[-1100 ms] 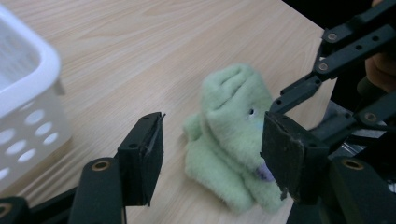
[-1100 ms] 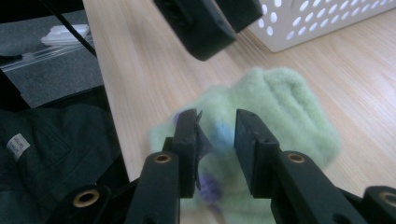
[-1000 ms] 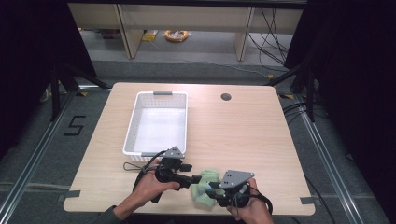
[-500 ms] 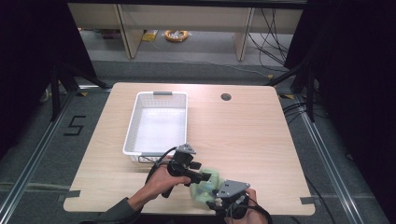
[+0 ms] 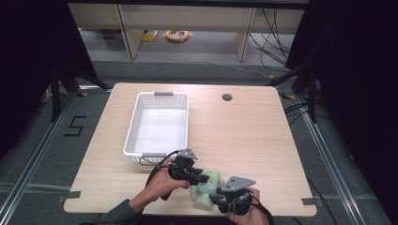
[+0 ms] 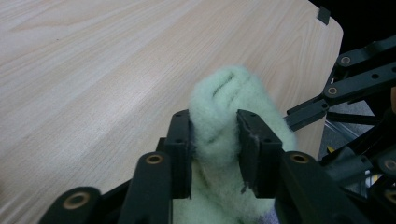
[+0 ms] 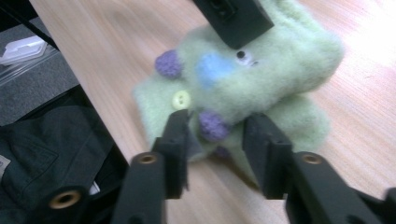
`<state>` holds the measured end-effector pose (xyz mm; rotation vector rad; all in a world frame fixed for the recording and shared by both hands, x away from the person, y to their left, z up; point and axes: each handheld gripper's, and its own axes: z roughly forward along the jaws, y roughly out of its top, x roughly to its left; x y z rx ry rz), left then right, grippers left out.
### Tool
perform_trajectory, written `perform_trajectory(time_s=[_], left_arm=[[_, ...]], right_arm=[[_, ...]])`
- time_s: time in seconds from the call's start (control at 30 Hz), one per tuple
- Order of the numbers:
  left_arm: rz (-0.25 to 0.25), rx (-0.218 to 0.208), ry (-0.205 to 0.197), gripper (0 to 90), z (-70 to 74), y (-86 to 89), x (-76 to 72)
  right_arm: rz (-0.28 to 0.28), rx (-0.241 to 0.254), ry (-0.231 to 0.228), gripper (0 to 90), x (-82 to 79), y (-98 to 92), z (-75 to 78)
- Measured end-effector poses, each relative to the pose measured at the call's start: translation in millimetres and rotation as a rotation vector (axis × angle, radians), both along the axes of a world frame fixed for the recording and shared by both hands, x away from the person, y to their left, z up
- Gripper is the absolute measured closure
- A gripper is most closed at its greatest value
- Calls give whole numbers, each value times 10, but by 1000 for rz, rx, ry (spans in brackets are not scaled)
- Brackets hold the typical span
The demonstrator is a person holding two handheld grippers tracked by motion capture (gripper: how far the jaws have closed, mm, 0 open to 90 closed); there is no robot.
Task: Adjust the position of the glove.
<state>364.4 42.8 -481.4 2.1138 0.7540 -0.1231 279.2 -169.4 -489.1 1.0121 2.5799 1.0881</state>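
A pale green plush toy (image 5: pixel 210 183) with purple nubs, a blue patch and a yellow button lies near the table's front edge. My left gripper (image 5: pixel 204 178) reaches it from the left. Its jaws have just been closing and are now shut on a fuzzy folded end of the toy (image 6: pixel 224 93), which bulges between the pads. My right gripper (image 5: pixel 214 197) comes from the front right. Its jaws have just been closing and pinch the toy's (image 7: pixel 280 70) near edge, with a purple nub (image 7: pixel 212 126) between them. A left jaw tip (image 7: pixel 233 16) shows at the top.
A white slotted basket (image 5: pixel 162 95) stands behind the hands, left of centre, a black cable looping past its front rim. A round cable hole (image 5: pixel 227 97) sits at the back of the wooden table (image 5: pixel 263 140). The table edge (image 7: pixel 93 93) is just behind the toy.
The left gripper has shifted slightly right onto the toy. The right gripper dipped toward the front edge and came back a little. Both hands stayed nearly in place.
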Motion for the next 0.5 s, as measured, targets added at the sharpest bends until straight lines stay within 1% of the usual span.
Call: perform_trajectory(time_s=[0.03, 0.07, 0.1, 0.13, 0.17, 0.2, 0.23, 0.27, 0.3, 0.33, 0.37, 0.4, 0.43, 0.47, 0.5], left_arm=[[0, -1, -4, 719, -1, 1, -3], [6, 4, -12, 732, 5, 0, -14], [-2, 4, -14, 742, 7, 4, -14], [-2, 2, -16, 748, 22, 9, -28], [3, -2, -17, 752, 35, 10, -42], [2, -11, -26, 754, 57, 21, -51], [4, -21, -28, 754, 81, 33, -63], [14, -32, -23, 754, 104, 45, -80], [16, -43, -30, 755, 124, 60, -96], [23, -56, -29, 755, 137, 75, -114], [28, -59, -30, 755, 147, 92, -133], [38, -74, -23, 756, 151, 106, -151], [45, -90, -19, 757, 154, 114, -169], [51, -94, -25, 759, 158, 127, -183], [59, -110, -21, 759, 162, 134, -197]], right_arm=[[13, 3, -13, 707, 31, -11, -13], [24, 3, -5, 763, 43, -20, -7], [25, 14, -12, 796, 44, -22, -4], [36, 12, -25, 821, 51, -29, 5], [42, 20, -31, 832, 42, -31, 29], [53, 17, -27, 839, 38, -39, 53], [64, 13, -32, 842, 35, -49, 84], [67, 10, -35, 844, 30, -57, 109], [74, -2, -51, 846, 34, -76, 135], [74, -11, -41, 847, 30, -91, 161], [87, -16, -56, 848, 50, -112, 171], [74, -20, -58, 850, 53, -138, 191], [64, -14, -64, 850, 62, -154, 198], [66, -23, -55, 852, 71, -180, 226], [66, -24, -62, 853, 80, -198, 248]])
